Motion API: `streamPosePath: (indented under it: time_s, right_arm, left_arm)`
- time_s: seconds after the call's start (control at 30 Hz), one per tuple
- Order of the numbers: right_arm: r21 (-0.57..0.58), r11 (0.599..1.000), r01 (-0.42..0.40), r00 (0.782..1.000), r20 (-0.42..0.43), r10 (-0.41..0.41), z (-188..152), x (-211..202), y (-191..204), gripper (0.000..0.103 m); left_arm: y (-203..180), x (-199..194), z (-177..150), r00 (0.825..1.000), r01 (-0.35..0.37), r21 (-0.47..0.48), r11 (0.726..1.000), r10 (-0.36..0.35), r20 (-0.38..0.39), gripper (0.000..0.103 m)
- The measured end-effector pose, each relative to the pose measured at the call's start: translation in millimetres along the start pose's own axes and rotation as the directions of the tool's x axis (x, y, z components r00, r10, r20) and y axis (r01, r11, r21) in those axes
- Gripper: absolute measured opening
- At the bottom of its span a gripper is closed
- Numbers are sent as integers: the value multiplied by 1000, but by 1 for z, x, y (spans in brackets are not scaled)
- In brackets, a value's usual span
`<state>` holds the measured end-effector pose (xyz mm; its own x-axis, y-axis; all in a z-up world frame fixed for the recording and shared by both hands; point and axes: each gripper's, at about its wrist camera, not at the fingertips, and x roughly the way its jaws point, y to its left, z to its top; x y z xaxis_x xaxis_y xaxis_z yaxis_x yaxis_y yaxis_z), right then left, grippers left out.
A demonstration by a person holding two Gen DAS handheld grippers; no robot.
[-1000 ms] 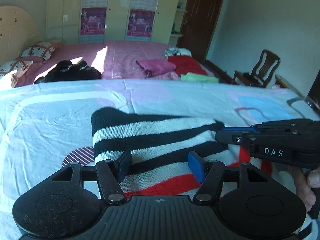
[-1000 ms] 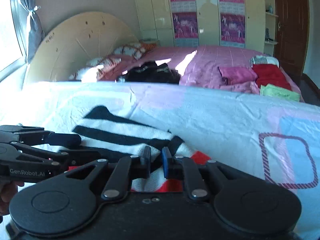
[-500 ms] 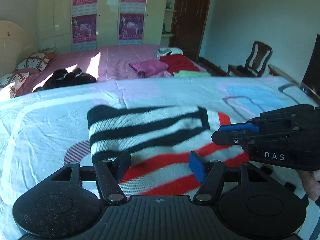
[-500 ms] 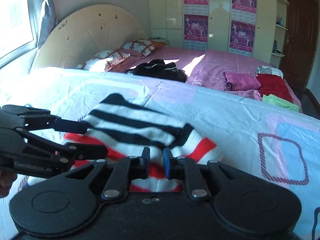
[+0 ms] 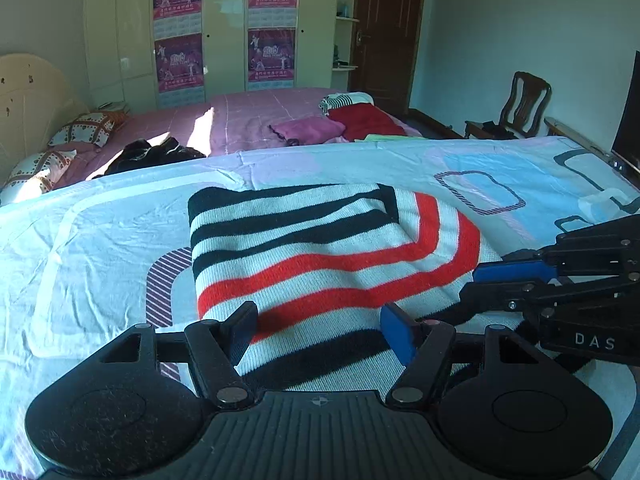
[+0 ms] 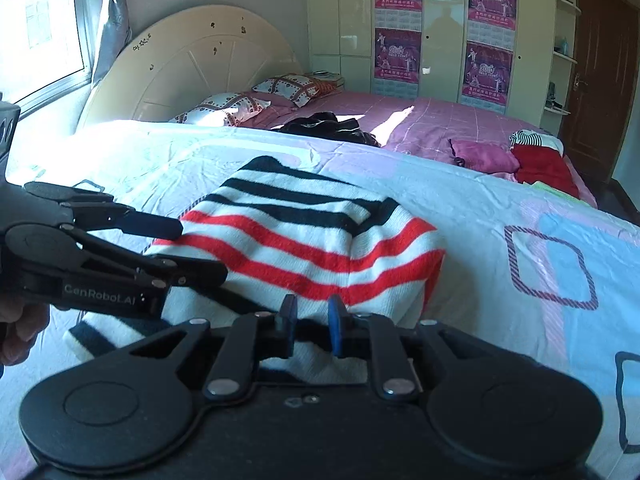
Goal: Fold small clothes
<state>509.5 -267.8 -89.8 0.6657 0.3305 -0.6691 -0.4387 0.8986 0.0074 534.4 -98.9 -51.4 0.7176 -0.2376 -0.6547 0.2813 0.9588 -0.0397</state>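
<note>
Right now your striped knit garment (image 5: 320, 256) lies folded on the light patterned sheet (image 5: 100, 240) of the near bed, black-and-white bands on its far part and red-and-white bands nearer you. Your left gripper (image 5: 320, 326) hangs over the garment's near edge with its jaws standing wide and opening; the cloth lies below and between them, and neither pad presses on it. Your right gripper (image 6: 312, 322) sits at the garment's near right side; its jaws are opening from a narrow gap, the knit shows through that gap, and I cannot tell whether the pads touch it.

Seen from the left wrist, the right gripper's body carries white letters reading "DAS". Seen from the right wrist, the left gripper's body reads "GenRobot.AI", with your fingers (image 6: 20, 328) wrapped behind it.

Beyond the garment, a second bed in pink (image 6: 440, 120) holds a dark heap of clothing (image 6: 328, 126), a magenta piece (image 6: 484, 156) and a red one (image 6: 544, 168). On the wardrobe doors behind it hang magenta posters (image 6: 396, 20) printed with "2010".
</note>
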Motion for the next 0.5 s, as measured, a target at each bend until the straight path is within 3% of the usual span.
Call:
streamPosePath:
  time_s: [0.07,0.3,0.5]
  right_arm:
    - [-12,1000,11,999,-40,-11,-8,8,3,18]
    - [14,1000,4,1000,-9,-4,-14,-13,11,19]
    - [-41,997,70,998,6,-70,-39,-26,25,20]
  left_arm:
    - [-2,-3,-6,1000,-12,-5,1000,12,-16,68]
    - [-6,-32,-24,998,-55,2,998,55,-35,68]
    - [1,-50,-71,998,-37,-26,999,35,-58,68]
